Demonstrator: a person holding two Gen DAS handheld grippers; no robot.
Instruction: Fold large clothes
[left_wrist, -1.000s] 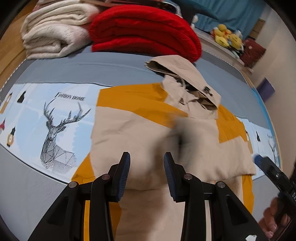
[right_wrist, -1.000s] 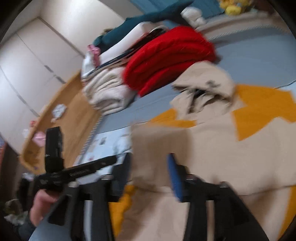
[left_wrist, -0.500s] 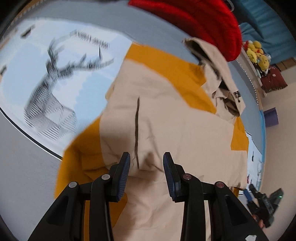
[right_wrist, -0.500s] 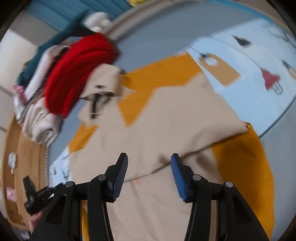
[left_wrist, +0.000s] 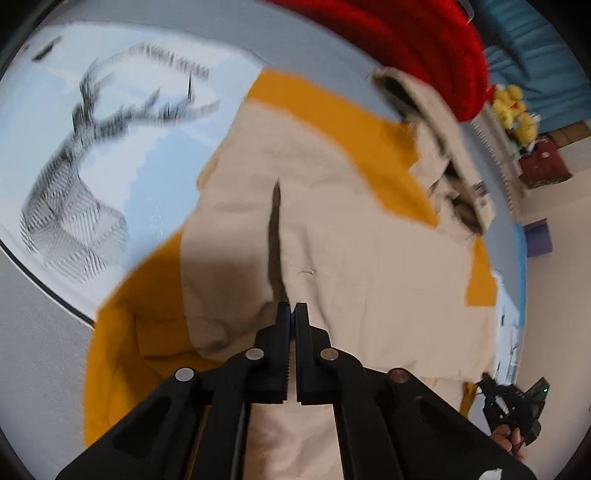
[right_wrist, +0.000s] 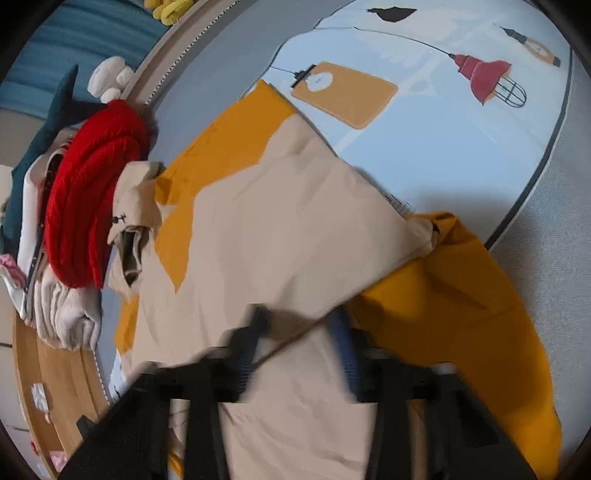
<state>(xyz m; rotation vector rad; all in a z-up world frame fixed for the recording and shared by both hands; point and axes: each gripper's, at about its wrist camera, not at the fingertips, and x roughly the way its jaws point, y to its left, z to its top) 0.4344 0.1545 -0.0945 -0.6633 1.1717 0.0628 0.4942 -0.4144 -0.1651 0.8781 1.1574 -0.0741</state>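
The beige-and-orange hooded jacket (left_wrist: 362, 236) is spread flat on the printed bed cover (left_wrist: 110, 155). The left hand-held gripper (left_wrist: 292, 314) is pinched fully together on jacket fabric. The right hand-held gripper (right_wrist: 301, 332), blurred, has just been closing over the jacket's folded edge; its grip cannot be told.

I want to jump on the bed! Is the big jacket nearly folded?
Not yet. Done: the jacket lies flat on the bed, and a beige flap looks folded over the orange. Now: the left claw has just closed, pinching the beige cloth, and the right claw has just been closing around its lower edge. Left: folding it small; the hood sticks out.
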